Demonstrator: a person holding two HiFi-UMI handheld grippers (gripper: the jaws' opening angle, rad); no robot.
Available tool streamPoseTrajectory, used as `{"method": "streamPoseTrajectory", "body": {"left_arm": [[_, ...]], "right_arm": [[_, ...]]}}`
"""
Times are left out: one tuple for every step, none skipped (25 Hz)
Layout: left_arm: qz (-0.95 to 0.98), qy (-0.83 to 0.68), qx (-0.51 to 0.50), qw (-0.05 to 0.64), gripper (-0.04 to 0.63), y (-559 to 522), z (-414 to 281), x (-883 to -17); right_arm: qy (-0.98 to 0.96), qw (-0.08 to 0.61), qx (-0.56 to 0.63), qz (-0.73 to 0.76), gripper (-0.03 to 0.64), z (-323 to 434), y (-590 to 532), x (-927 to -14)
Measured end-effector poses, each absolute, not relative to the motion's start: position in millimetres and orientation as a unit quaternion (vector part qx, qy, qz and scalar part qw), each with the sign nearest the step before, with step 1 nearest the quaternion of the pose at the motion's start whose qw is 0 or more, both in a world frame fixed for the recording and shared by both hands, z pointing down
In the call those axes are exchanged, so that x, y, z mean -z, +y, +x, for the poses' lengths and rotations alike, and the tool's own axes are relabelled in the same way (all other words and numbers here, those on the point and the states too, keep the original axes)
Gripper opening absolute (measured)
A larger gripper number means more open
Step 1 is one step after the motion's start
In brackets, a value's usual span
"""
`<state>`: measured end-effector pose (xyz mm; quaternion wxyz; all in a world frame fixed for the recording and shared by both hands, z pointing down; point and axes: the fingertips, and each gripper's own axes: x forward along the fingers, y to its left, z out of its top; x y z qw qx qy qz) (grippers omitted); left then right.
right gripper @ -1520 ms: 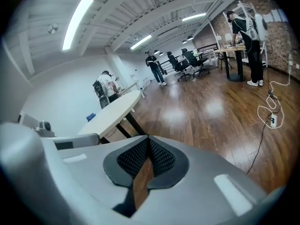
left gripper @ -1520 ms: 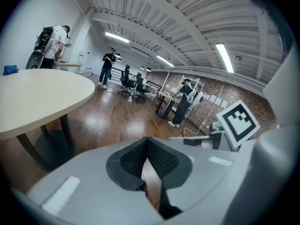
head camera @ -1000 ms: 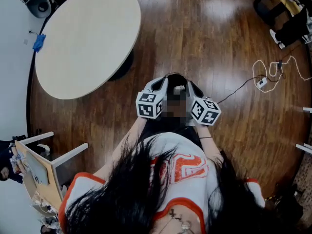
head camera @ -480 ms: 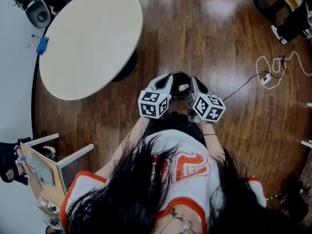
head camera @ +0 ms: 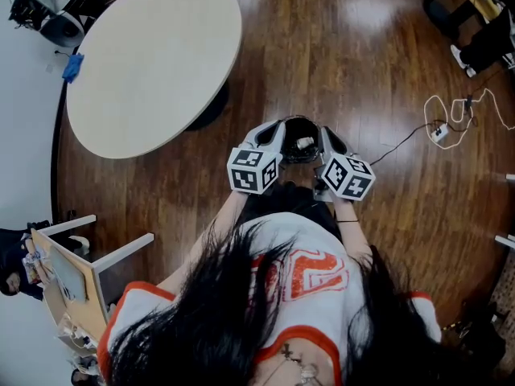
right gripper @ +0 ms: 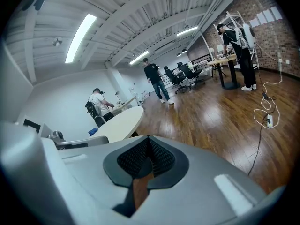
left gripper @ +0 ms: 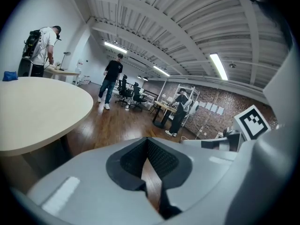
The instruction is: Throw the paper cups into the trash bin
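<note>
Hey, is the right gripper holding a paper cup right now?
No, the right gripper has its jaws shut together with no cup between them.

The person holds the left forearm (head camera: 228,215) and the right forearm (head camera: 349,230) forward, close together. The left hand-held gripper (head camera: 275,128) and the right hand-held gripper (head camera: 324,133) sit side by side, pointing slightly downward. The 2 jaws of each are closed together, with nothing between them.
</note>
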<state>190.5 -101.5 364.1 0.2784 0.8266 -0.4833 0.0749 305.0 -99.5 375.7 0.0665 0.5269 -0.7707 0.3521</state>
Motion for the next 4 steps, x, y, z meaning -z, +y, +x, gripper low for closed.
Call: {"method": "streamPoseTrajectory", "body": {"left_arm": [[0.827,-0.483,-0.075,0.278,0.000,-101.0,190.0,-363.9],[0.827,-0.483,-0.074,0.278,0.000,-100.3,189.9,-363.6],[0.827,-0.483,-0.074,0.277,0.000,-99.6,189.9,-363.3],[0.828,-0.482,-0.074,0.277,0.000,-98.9,189.9,-362.9]], "right_arm": [[-0.771,0.067,-0.352,0.526,0.000,304.1,-98.9,-375.9],[-0.772,0.067,-0.351,0.525,0.001,303.2,-98.2,-375.7],[-0.773,0.067,-0.351,0.524,0.000,302.3,-97.4,-375.4],[-0.774,0.067,-0.351,0.523,0.000,301.4,-96.7,-374.9]]}}
